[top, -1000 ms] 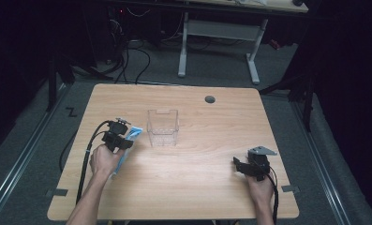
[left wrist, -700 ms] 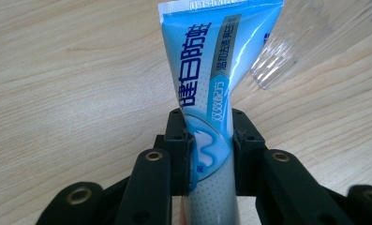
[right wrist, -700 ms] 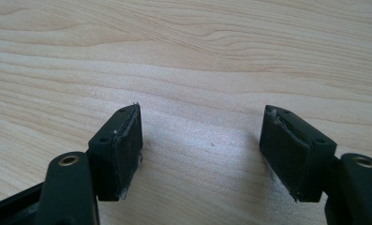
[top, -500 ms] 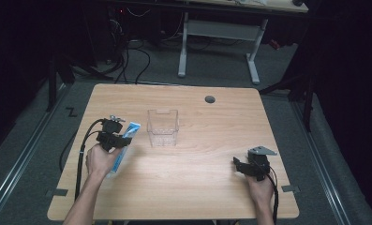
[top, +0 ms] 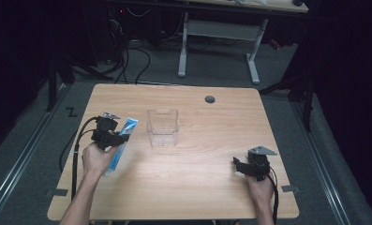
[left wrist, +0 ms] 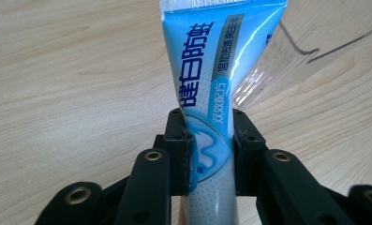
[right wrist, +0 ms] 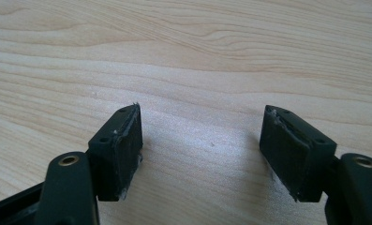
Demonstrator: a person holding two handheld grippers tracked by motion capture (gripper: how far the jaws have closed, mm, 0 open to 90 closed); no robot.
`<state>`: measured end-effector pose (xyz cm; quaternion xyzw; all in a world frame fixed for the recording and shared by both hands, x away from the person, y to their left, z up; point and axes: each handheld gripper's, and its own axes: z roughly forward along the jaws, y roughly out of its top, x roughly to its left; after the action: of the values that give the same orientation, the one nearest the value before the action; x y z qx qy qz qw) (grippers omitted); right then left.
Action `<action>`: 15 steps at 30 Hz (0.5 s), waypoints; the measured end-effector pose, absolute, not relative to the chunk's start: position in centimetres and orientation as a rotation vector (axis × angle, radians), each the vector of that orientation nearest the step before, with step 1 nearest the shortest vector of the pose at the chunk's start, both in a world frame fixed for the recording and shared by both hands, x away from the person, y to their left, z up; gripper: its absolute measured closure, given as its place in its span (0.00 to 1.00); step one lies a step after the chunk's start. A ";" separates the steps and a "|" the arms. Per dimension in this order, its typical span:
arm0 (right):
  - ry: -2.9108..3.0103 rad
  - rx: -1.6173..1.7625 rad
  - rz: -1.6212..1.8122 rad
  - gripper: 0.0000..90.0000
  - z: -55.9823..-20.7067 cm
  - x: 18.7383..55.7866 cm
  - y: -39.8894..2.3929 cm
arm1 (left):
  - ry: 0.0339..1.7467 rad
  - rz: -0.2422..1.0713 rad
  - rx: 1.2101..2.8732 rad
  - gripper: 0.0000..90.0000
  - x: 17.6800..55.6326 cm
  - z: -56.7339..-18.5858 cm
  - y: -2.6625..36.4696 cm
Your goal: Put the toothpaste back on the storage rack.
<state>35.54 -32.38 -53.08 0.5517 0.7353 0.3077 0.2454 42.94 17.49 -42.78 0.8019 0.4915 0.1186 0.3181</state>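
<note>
At table's left side: left gripper [top: 109, 132] clenched on a blue toothpaste tube [top: 120, 144], right gripper [top: 252, 165] slack and empty.

Left gripper view: both black pads [left wrist: 180, 150] press the tube [left wrist: 212, 108] from either side, about midway along its length; crimped flat end points away from the hand, printed face toward the camera, Chinese lettering on it. High view: tube lies slanted along the gripper, crimped end toward the clear plastic box [top: 163, 127], the other end down by the person's left hand [top: 97, 158]; whether the tube touches the wooden table [top: 183, 187] I cannot tell. Box stands just right of the tube, near table centre, nothing visible inside; its clear edge [left wrist: 286, 61] shows beyond the tube in the left gripper view. Right gripper rests low near the table's right front corner, well apart from box and tube; right gripper view: jaws stand wide, bare wood [right wrist: 202, 140] between them.
</note>
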 end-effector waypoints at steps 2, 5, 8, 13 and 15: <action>2.007 1.507 0.840 0.33 -53.1 35.5 -32.4 | 1.279 0.316 2.108 0.80 42.8 -42.4 17.4; 2.007 1.506 0.840 0.33 -53.1 35.5 -32.4 | 1.271 0.308 2.090 0.80 42.7 -42.1 17.4; 2.007 1.506 0.840 0.34 -53.1 35.5 -32.4 | 1.254 0.308 2.083 0.80 42.7 -41.7 17.2; 2.007 1.507 0.840 0.34 -53.1 35.5 -32.4 | 1.234 0.303 2.061 0.80 42.7 -41.1 17.0; 2.007 1.507 0.840 0.33 -53.1 35.5 -32.4 | 1.219 0.305 2.054 0.80 42.7 -40.8 16.7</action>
<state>35.53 -32.37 -53.08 0.5521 0.7352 0.3076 0.2450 42.67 16.69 -40.77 0.7963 0.4726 0.1182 0.3586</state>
